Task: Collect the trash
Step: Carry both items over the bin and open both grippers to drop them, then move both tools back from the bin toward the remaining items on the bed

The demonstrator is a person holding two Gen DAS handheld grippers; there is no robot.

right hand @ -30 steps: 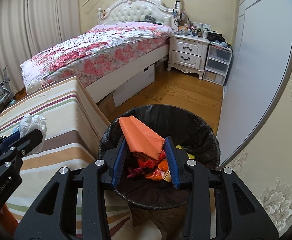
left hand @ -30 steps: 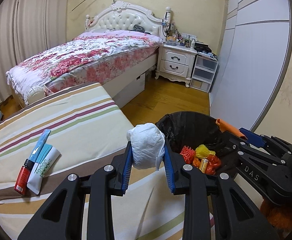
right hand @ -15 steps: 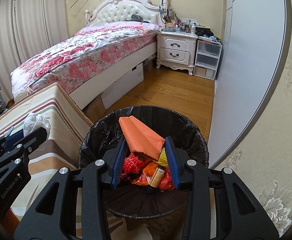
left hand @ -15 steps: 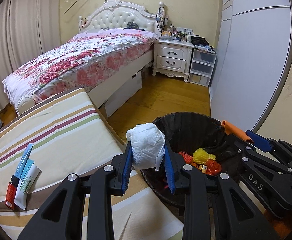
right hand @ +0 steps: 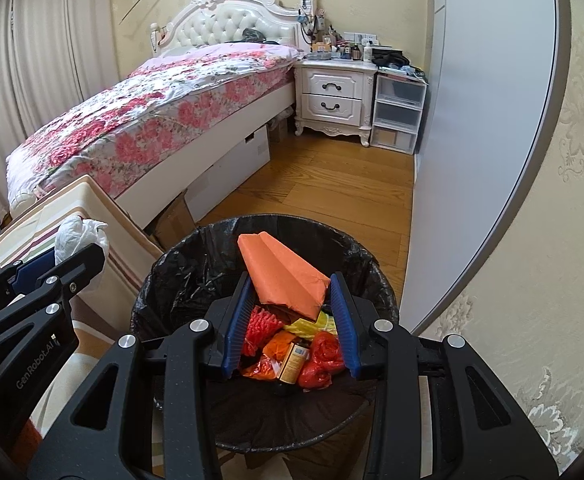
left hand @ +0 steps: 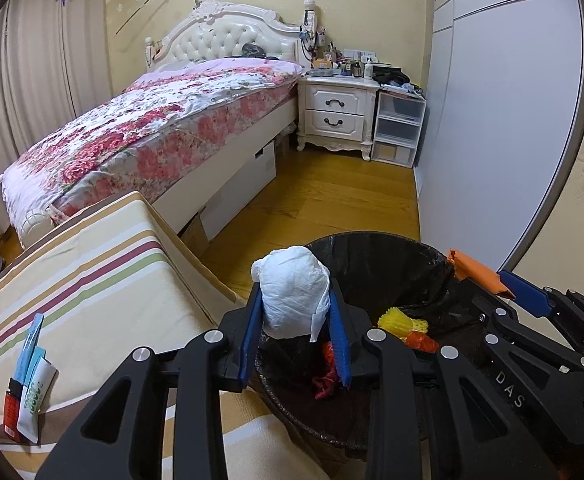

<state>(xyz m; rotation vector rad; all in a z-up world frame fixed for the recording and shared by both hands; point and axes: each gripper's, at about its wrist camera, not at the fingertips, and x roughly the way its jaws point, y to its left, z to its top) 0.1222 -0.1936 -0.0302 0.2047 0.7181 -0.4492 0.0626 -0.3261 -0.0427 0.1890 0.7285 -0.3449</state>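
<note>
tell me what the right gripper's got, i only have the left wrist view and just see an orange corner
Observer: A folded orange paper, clamped between the pads of the right gripper, directly over the bin.
Operator: what's in the bin under it
Observer: A small brown bottle lies at the bottom, hidden from your view.
Operator: is my white wad over the bin
Observer: From the right wrist it shows left of the rim, over the striped cushion. The left gripper jaws are opening with the white wad between them.
</note>
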